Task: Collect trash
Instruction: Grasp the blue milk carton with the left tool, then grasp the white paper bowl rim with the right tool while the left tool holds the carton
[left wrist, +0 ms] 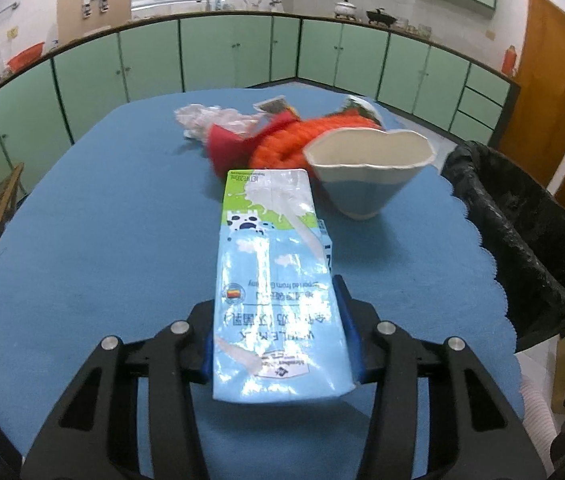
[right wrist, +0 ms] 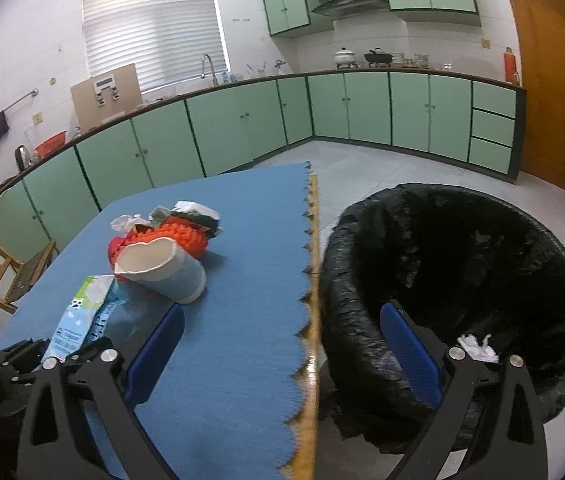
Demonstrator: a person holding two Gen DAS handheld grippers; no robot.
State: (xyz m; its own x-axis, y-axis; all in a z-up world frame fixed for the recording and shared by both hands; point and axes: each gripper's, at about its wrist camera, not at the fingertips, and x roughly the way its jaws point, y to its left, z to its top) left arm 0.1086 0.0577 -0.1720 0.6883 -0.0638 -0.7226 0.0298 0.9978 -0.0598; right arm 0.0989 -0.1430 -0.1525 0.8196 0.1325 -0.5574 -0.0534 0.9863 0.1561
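Gripping a flattened milk carton between its two blue pads, the left gripper is holding it by the near end, over the blue tablecloth. The carton is pointing away toward a crushed paper cup that is lying on its side just beyond its far end. Behind the cup, an orange knitted bundle is sitting on the cloth with a crumpled clear plastic wrapper at its left and a small torn packet at its far side. The right gripper is hovering with its jaws spread wide and holding nothing, straddling the table's right edge. A black-lined trash bin is standing on the floor right of the table, with a white crumpled tissue lying inside it.
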